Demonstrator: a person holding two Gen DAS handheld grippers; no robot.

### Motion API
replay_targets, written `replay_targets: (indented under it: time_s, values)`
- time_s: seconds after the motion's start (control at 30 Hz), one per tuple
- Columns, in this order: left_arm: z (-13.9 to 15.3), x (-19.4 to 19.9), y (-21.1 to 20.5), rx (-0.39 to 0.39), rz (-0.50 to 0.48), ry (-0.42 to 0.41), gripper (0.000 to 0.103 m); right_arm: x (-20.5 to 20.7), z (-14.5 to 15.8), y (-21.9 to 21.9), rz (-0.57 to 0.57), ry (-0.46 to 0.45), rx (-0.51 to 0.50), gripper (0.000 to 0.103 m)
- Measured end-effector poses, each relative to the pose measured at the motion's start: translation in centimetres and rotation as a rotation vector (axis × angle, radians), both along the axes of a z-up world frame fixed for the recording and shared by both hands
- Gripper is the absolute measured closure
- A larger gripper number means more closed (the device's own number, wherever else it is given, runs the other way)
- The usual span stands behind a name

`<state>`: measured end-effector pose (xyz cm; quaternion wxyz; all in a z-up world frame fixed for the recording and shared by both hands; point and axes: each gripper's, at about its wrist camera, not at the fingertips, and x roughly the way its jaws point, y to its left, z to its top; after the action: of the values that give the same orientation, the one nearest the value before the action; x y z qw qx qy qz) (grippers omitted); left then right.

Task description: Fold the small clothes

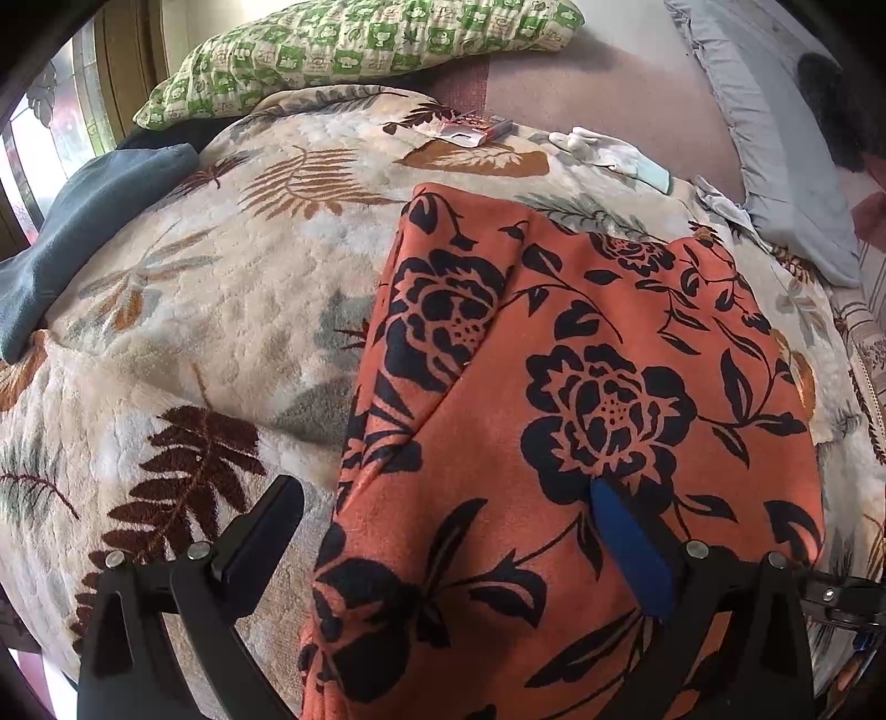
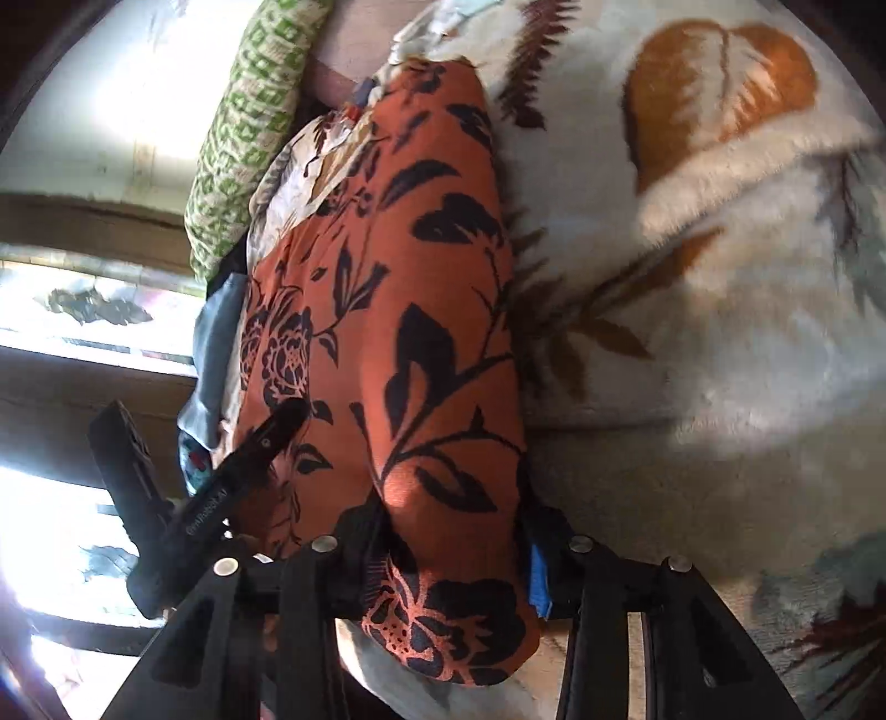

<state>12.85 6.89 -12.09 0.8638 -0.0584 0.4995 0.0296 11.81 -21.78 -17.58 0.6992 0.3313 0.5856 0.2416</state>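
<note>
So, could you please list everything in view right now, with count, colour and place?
garment: one, orange with black flowers, on the blanket, partly folded
blanket: one, cream with brown and grey leaves, covering the bed
pillow: one, green and white check, at the head of the bed
blue cloth: one, grey-blue, left on the blanket
grey pillow: one, far right
white cloths: a few, past the garment
packet: one, red and white, on the blanket; too small to identify
left hand-held gripper: open, fingers astride the garment's left edge
right hand-held gripper: black, shut on the garment
</note>
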Motion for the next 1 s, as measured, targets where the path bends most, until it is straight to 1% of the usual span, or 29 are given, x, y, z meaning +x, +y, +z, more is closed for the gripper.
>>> replay_targets:
  time_s: [0.07, 0.1, 0.13, 0.2, 0.23, 0.27, 0.3, 0.33, 0.37, 0.43, 0.47, 0.5, 0.53, 0.57, 0.6, 0.63, 0.7, 0.77, 0.8, 0.83, 0.87, 0.9, 0.97, 1.0]
  values:
    - [-0.1, 0.0, 0.1, -0.008, 0.000, 0.003, 0.000, -0.1, 1.2, 0.1, -0.001, -0.011, 0.035, 0.047]
    - [0.0, 0.0, 0.0, -0.008, 0.002, 0.002, 0.000, -0.4, 2.0, 0.1, 0.001, -0.026, 0.037, 0.035]
    - [0.0, 0.0, 0.0, -0.006, 0.000, 0.002, 0.000, -0.6, 2.7, 0.0, 0.004, -0.046, 0.032, 0.028]
    - [-0.1, 0.0, 0.0, -0.005, 0.003, 0.001, 0.000, -1.1, 3.0, -0.2, 0.003, -0.078, 0.014, 0.025]
    - [-0.1, 0.0, 0.0, -0.006, 0.002, 0.004, 0.000, -1.2, 2.3, -0.4, -0.006, -0.058, 0.008, 0.024]
    - [-0.1, 0.0, 0.1, -0.009, 0.001, 0.003, 0.000, -1.2, 1.2, -0.2, -0.009, -0.010, -0.001, 0.024]
    - [-0.1, 0.0, 0.0, -0.010, 0.001, 0.004, 0.000, -1.4, 0.8, -0.1, 0.004, -0.008, 0.002, 0.035]
    - [0.0, -0.1, 0.0, -0.010, 0.003, 0.003, 0.000, -1.6, 1.4, 0.0, 0.015, -0.043, -0.033, 0.061]
    - [-0.1, 0.0, 0.1, -0.011, 0.004, 0.003, 0.000, -1.8, 1.9, 0.2, 0.030, -0.059, -0.022, 0.065]
    - [-0.1, 0.0, 0.0, -0.014, 0.009, 0.005, 0.000, -2.3, 3.5, 0.2, 0.034, -0.109, -0.052, 0.065]
    - [-0.1, 0.0, 0.0, -0.015, 0.008, 0.006, 0.000, -2.4, 3.7, 0.2, 0.040, -0.117, -0.062, 0.065]
    - [-0.1, -0.1, 0.0, -0.012, 0.007, 0.004, 0.000, -2.4, 3.2, -0.1, 0.038, -0.102, -0.061, 0.054]
    - [-0.1, -0.1, 0.0, -0.011, 0.004, 0.004, 0.000, -2.3, 2.0, -0.1, 0.035, -0.056, -0.059, 0.030]
    - [0.0, -0.1, 0.0, -0.010, 0.003, 0.001, 0.000, -2.3, 0.7, 0.0, 0.036, -0.002, -0.032, 0.030]
    - [0.0, -0.1, 0.0, -0.011, 0.002, 0.002, 0.000, -2.5, 0.9, -0.3, 0.021, -0.027, -0.019, 0.038]
    - [-0.1, 0.0, 0.1, -0.013, 0.003, 0.003, 0.000, -2.6, 1.6, -0.1, 0.041, -0.064, -0.024, 0.071]
    - [-0.1, 0.1, 0.0, -0.014, 0.005, 0.005, 0.000, -2.8, 2.8, -0.2, 0.065, -0.105, -0.037, 0.071]
    - [-0.1, 0.0, -0.1, -0.010, 0.000, 0.002, 0.000, -2.5, 2.7, 0.0, 0.086, -0.090, -0.054, 0.071]
    - [-0.1, 0.0, 0.0, -0.011, -0.003, 0.000, 0.000, -2.2, 2.3, 0.1, 0.107, -0.065, -0.062, 0.065]
    - [-0.1, 0.1, 0.1, -0.017, -0.005, 0.002, 0.000, -1.9, 1.9, 0.0, 0.110, -0.034, -0.063, 0.050]
    - [-0.1, 0.1, 0.1, -0.024, -0.004, 0.005, 0.000, -1.8, 1.9, -0.5, 0.083, -0.015, -0.053, 0.041]
    - [-0.2, 0.2, 0.2, -0.031, -0.002, 0.008, 0.000, -1.7, 2.3, -1.4, 0.042, -0.024, -0.046, 0.038]
    - [-0.3, 0.2, 0.3, -0.036, 0.001, 0.008, 0.000, -1.3, 4.1, -3.2, -0.045, -0.086, -0.027, 0.037]
    - [-0.3, 0.2, 0.3, -0.035, -0.001, 0.006, 0.000, -0.9, 5.0, -4.1, -0.095, -0.111, -0.033, 0.035]
